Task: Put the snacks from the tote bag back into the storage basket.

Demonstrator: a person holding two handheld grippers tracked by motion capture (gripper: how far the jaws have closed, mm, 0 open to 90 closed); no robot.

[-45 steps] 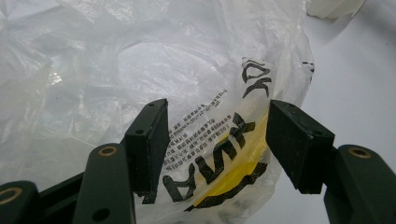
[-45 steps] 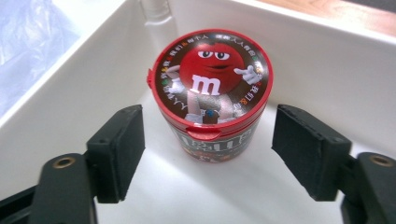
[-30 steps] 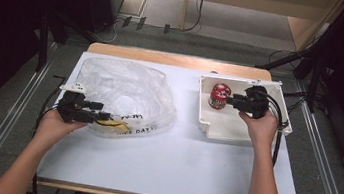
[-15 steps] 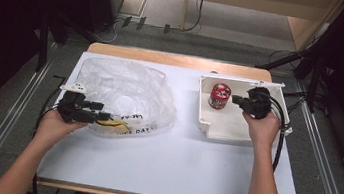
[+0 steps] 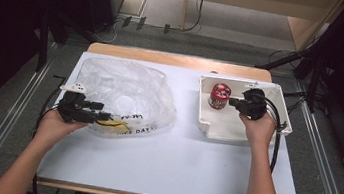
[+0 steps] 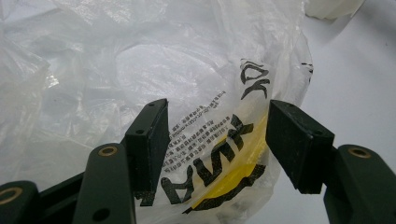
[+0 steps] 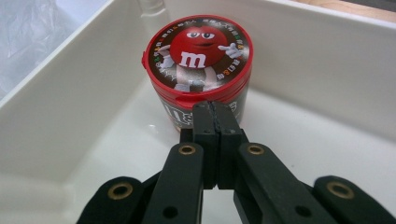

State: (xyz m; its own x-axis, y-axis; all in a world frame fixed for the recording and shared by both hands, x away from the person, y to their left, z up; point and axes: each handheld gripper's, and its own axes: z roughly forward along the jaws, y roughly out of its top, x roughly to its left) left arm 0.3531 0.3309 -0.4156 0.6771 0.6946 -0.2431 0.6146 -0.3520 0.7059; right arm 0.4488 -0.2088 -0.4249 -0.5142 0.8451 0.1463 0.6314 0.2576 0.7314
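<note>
right gripper [image 7: 215, 109] — jaws pressed flat together with nothing between them, having just closed; tips at the side of the red-lidded candy tub [image 7: 198, 70]. tub upright in the white tray [image 5: 261, 134], near its far-left corner. left gripper [image 6: 217, 140] — jaws apart, astride the printed edge of the clear plastic bag [image 6: 140, 70], pads not pressing it. bag lies on the table [image 5: 176, 163], left of the tray.

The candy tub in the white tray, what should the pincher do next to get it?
Probably open first: the right gripper sits shut, jaws pressed together and empty, just in front of the candy tub standing in the white tray. Opened wide, it could then close around the tub.
</note>
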